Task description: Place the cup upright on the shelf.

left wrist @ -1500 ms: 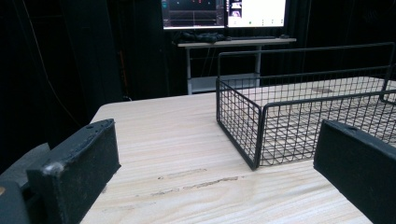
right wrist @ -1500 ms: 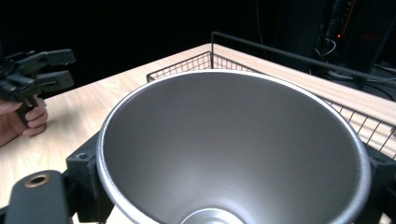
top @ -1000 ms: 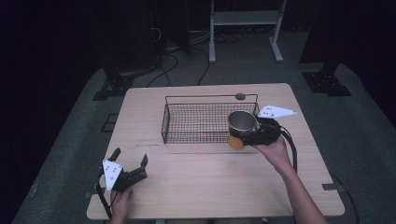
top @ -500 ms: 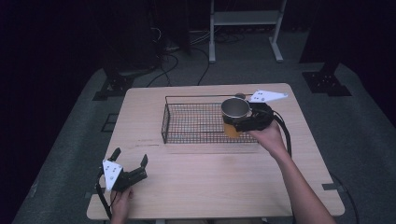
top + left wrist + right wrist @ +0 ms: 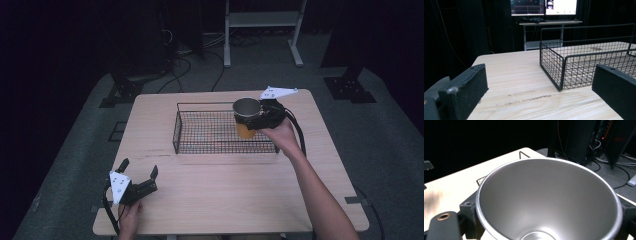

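**Setting the steel cup down inside the wire basket**

On my left, the left gripper (image 5: 139,177) rests low near the front-left corner of the pale wooden table (image 5: 210,200), its black jaws spread wide with nothing between them. Through its own camera I look along those jaws (image 5: 531,100) at the near corner of the black wire-mesh basket (image 5: 579,65), which stands well apart from it. I would leave this hand parked where it is; it has no part in the step as I read it.

Moving right, the basket (image 5: 220,131) sits toward the back of the table and looks empty under the cup.

At the right end of the basket, my right gripper (image 5: 260,120) is clamped on the open-topped steel cup with an orange lower body (image 5: 247,117), carried upright above the mesh floor. In the right gripper view, the cup's brushed interior (image 5: 549,197) looks empty, with the jaws pressing its rim from both sides.

I judge the job is to place the cup in the basket. To do it well, I would keep the cup level, lower it straight down clear of the right wall and front rim, feel it seat on the mesh, and only then open up.
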The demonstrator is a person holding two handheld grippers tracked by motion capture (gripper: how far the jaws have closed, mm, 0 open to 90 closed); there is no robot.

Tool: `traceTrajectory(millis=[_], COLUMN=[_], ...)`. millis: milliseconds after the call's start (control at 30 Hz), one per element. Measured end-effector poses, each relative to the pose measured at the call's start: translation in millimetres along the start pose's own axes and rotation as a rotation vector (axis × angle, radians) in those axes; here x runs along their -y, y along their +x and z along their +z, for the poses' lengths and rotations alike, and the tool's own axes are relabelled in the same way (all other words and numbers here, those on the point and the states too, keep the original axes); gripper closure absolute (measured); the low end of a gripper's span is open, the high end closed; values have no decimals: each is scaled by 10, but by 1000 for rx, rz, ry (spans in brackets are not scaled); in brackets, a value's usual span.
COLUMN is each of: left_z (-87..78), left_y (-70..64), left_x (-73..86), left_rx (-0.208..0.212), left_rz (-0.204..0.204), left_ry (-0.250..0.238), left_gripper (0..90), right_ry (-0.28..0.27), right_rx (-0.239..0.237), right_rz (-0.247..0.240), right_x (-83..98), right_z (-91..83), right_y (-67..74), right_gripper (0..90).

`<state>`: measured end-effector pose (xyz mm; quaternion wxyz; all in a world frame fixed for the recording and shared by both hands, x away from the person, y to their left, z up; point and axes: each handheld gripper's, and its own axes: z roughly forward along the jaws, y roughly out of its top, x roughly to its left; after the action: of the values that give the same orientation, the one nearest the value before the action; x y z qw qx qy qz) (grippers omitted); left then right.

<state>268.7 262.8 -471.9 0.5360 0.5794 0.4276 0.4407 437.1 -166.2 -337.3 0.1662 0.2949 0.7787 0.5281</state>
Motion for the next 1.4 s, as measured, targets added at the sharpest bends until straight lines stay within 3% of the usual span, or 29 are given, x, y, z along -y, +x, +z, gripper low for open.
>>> traceTrajectory(millis=[200, 633, 933, 1100, 1233, 1400], left_z=[-2, -3, -1, -1, 4, 4], left_y=[4, 4, 9, 9, 12, 13], left_x=[0, 0, 0, 0, 1, 1], left_rx=[1, 0, 2, 1, 2, 2], left_rz=[-3, -4, -8, -7, -10, -10], left_ry=[-1, -1, -2, -1, -2, -1], left_gripper=[0, 0, 0, 0, 0, 0], right_ry=[17, 0, 35, 51, 136, 104], right_rx=[1, -27, -39, -39, -57, -57], right_rz=[-7, 36, 51, 40, -19, -54], right_x=[-1, 79, 184, 232, 219, 198], right_z=[120, 348, 545, 617, 724, 783], right_y=[-68, -271, -354, -406, -422, -406], right_gripper=[116, 115, 115, 115, 115, 115])
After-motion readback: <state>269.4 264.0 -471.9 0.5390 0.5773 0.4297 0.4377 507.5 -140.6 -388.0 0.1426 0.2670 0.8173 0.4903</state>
